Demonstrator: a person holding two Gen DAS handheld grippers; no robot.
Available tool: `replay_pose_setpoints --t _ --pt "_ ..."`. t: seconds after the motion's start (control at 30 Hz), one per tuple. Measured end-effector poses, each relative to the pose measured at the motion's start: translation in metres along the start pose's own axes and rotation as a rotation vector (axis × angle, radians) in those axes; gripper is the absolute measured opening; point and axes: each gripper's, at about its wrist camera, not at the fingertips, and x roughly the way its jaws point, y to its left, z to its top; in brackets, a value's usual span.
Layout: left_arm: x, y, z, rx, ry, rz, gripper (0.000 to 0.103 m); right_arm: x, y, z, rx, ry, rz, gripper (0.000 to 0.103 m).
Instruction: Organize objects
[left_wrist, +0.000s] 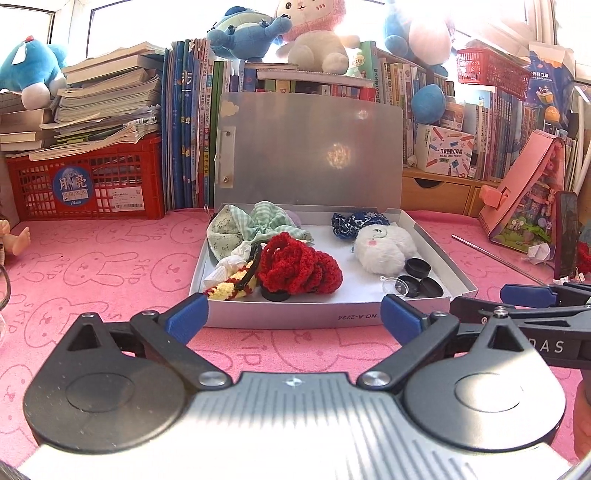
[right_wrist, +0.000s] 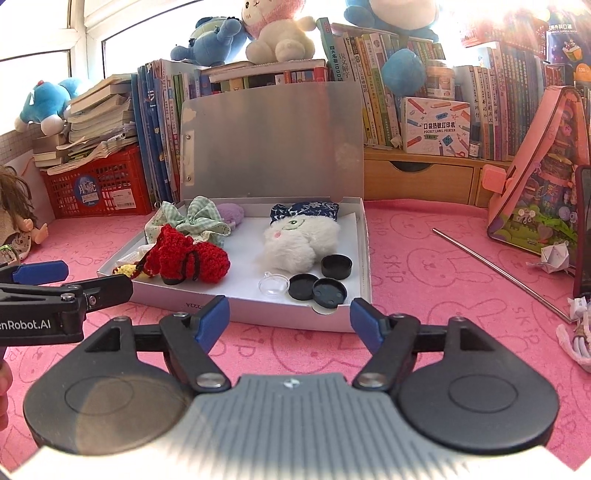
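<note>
A shallow white box (left_wrist: 437, 254) lies on the pink cloth with its grey lid (left_wrist: 310, 155) standing upright. Inside it are a red crochet piece (left_wrist: 299, 269), a green checked fabric (left_wrist: 273, 221), a yellow crochet piece (left_wrist: 229, 290), a white fluffy toy (left_wrist: 380, 249), a blue patterned pouch (left_wrist: 358, 223), black caps (left_wrist: 417, 267) and a clear dome (right_wrist: 271, 286). My left gripper (left_wrist: 294, 314) is open just in front of the box, with nothing between its fingers. My right gripper (right_wrist: 289, 319) is open too, before the box's right front corner (right_wrist: 365, 251), and holds nothing.
Behind the box stand a book row (left_wrist: 188, 125), a red crate (left_wrist: 88, 181) under stacked books, and plush toys (left_wrist: 314, 40). On the cloth to the right are a metal rod (right_wrist: 498, 269), a pink toy house (right_wrist: 539, 192), a phone (right_wrist: 583, 229) and crumpled paper (right_wrist: 554, 254). A doll (right_wrist: 18, 221) sits at the left.
</note>
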Motion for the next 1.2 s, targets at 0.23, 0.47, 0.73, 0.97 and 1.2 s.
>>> replay_pose_setpoints --t 0.23,0.47,0.73,0.97,1.2 --pt "-0.021 0.000 -0.010 -0.023 0.013 -0.025 0.101 -0.021 0.005 -0.011 -0.007 0.000 -0.003 0.084" --pt "-0.042 -0.002 -0.029 0.003 0.028 -0.020 0.101 -0.037 0.002 -0.025 0.003 0.012 0.001 0.085" --pt "-0.051 0.004 -0.051 0.009 0.061 0.013 0.101 -0.046 -0.004 -0.048 0.014 0.051 -0.004 0.085" --pt "-0.052 0.006 -0.066 0.028 0.084 0.031 0.101 -0.049 -0.001 -0.066 -0.017 0.080 -0.005 0.085" --pt "-0.044 0.009 -0.077 0.008 0.125 0.049 0.101 -0.045 0.003 -0.077 -0.030 0.118 0.006 0.085"
